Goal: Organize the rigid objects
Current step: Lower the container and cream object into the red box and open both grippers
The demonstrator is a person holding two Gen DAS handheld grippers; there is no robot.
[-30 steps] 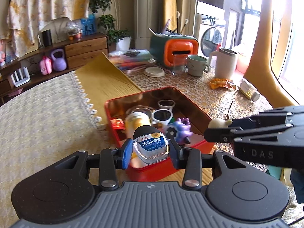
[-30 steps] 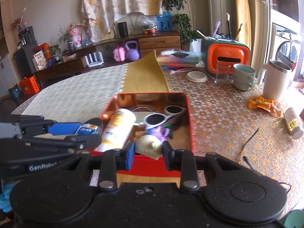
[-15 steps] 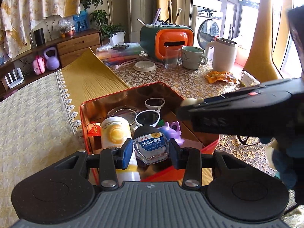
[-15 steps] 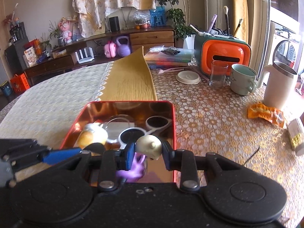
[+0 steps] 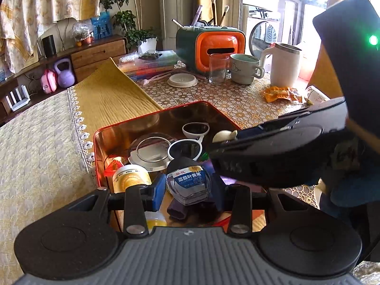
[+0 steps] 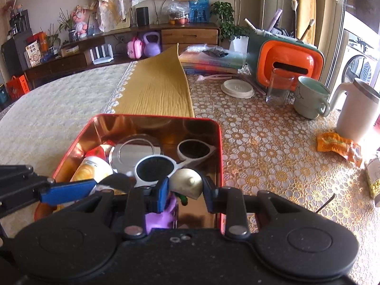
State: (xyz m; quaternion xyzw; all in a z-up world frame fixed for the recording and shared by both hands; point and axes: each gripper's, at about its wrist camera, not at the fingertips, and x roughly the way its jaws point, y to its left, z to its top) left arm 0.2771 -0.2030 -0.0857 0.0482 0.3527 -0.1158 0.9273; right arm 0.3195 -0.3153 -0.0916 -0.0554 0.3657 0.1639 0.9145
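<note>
Left gripper [image 5: 187,187] clamps bottle [image 5: 188,181], right gripper [image 6: 185,191] clamps bun toy [image 6: 186,182]; both over tin [image 6: 219,142], ready to drop.

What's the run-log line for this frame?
left hand-held gripper: shut on clear bottle | right hand-held gripper: shut on cream bun-shaped toy | both over red tin | tin holds white sunglasses

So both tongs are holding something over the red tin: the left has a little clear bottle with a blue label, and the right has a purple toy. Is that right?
Not quite. The right tongs grip a small cream dome-shaped piece, not the purple toy, which lies below in the red metal tin; the right wrist view shows this. The left tongs do hold the small clear bottle with a blue label.
</note>
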